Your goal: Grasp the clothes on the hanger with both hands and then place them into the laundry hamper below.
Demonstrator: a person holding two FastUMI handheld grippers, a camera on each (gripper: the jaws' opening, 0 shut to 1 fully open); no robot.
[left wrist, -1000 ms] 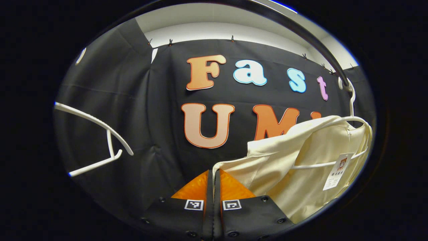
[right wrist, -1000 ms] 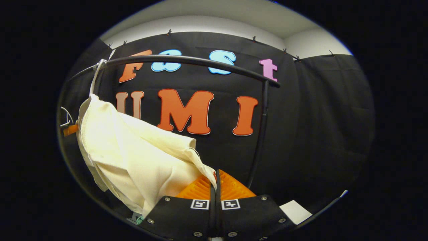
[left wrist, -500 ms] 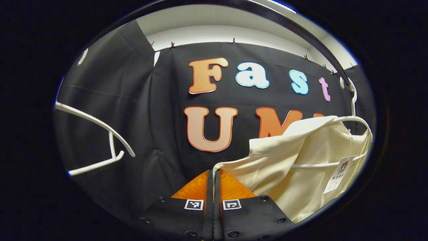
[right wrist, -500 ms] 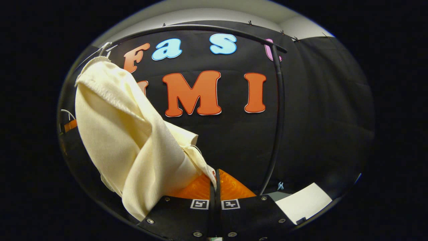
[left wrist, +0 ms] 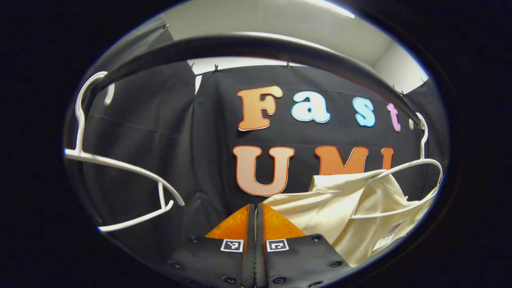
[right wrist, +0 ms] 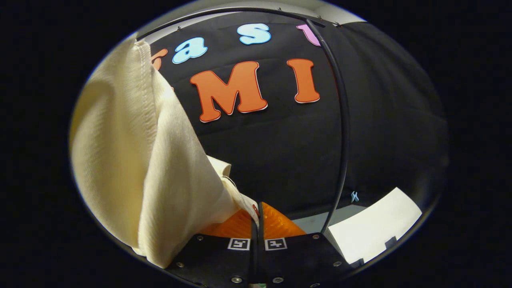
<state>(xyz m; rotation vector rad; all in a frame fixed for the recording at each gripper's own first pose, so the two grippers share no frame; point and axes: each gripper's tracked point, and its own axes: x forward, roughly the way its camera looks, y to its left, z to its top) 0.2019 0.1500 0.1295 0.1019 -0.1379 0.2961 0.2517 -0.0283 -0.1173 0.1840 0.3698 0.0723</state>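
Observation:
A cream garment [left wrist: 352, 208] hangs partly off a white hanger [left wrist: 416, 168] at the right of the left gripper view. My left gripper [left wrist: 256, 208] is shut on the garment's edge at the bottom centre. In the right gripper view the same cream garment [right wrist: 132, 160] drapes down the left side. My right gripper [right wrist: 256, 210] is shut on its corner, with the cloth pinched between the closed fingers. The hamper is hidden from both cameras.
A black clothes rail [left wrist: 248, 44] arcs across the top of the left gripper view. An empty white hanger [left wrist: 120, 168] hangs from it at the left. The rail's upright post [right wrist: 344, 120] runs down the right gripper view, with a white surface [right wrist: 372, 230] low at the right.
Both grippers have dropped while holding the garment. The right side of the cloth has slid off the hanger and now hangs close to the right camera. The rail has come down into the left view.

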